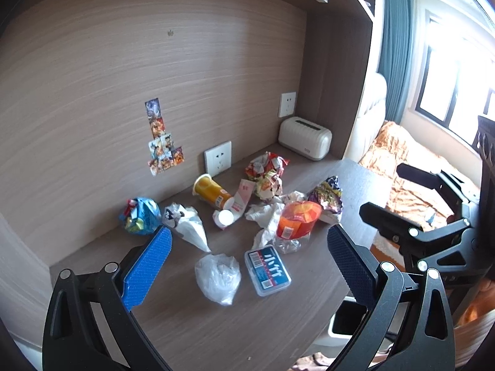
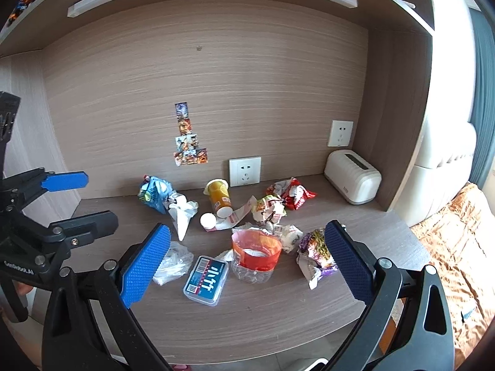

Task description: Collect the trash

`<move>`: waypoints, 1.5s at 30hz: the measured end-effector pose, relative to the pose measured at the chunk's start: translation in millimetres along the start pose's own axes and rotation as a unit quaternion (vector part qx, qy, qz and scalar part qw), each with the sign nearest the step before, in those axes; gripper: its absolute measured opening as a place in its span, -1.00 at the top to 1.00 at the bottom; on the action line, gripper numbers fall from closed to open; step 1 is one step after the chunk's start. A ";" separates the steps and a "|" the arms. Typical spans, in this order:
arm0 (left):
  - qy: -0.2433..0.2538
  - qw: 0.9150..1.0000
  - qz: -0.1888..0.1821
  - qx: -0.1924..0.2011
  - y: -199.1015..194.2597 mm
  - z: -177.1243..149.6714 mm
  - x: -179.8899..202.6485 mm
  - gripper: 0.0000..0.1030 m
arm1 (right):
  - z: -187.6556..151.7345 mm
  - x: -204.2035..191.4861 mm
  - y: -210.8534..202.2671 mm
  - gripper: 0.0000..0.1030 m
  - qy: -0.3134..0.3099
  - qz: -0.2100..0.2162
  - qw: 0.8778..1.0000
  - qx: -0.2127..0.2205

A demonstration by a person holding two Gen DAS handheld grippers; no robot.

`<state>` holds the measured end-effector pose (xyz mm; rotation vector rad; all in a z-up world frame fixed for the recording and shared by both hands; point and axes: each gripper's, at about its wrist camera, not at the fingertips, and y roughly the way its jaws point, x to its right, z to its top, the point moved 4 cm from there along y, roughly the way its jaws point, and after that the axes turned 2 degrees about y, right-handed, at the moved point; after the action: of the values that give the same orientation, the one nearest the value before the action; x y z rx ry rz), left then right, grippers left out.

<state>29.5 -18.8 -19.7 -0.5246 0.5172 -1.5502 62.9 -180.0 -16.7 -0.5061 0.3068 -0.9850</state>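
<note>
1. The left gripper (image 1: 247, 266) and the right gripper (image 2: 247, 259) both hang spread wide and hold nothing, above the desk (image 2: 278, 318).
2. Bare desk runs from the litter to the front edge.
3. Below them lie a small blue-labelled box (image 2: 205, 279), shut, and a crushed orange cup (image 2: 256, 252).
4. Farther back: one tipped yellow cup (image 2: 219, 197), two wall sockets, one toaster-shaped holder (image 2: 352, 181).

Each gripper has a black frame of curved, ribbed struts with triangular cut-outs, pinned by round silver screws. The left gripper (image 1: 249, 266) carries two blue pads (image 1: 148, 270) with a fine dotted grip texture, one lit bright, the other shaded navy. The right gripper (image 2: 247, 261) matches it, and white lettering marks one black link (image 2: 18, 270) beside it.
</note>
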 end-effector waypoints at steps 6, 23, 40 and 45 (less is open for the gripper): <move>-0.010 1.000 -0.007 -0.002 0.0 -1.2 -3.4 -0.91 | 0.2 -1.6 1.0 -0.93 -0.007 -0.001 1.000 -0.001; 0.009 1.000 0.003 -0.002 -0.8 2.1 -0.9 -0.91 | -1.7 -4.2 3.1 -0.93 -0.007 0.011 1.000 -0.008; 0.006 1.000 0.004 -0.005 1.1 2.0 -4.7 -0.91 | -0.2 -7.5 6.5 -0.93 -0.006 0.013 1.000 -0.008; 0.007 1.000 0.003 -0.004 1.2 1.9 -6.2 -0.91 | -0.5 -7.9 6.7 -0.93 -0.008 0.011 1.000 -0.007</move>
<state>31.9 -12.6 -19.0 -0.5189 0.5355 -1.5471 63.3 -170.5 -20.6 -0.5222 0.3055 -0.9570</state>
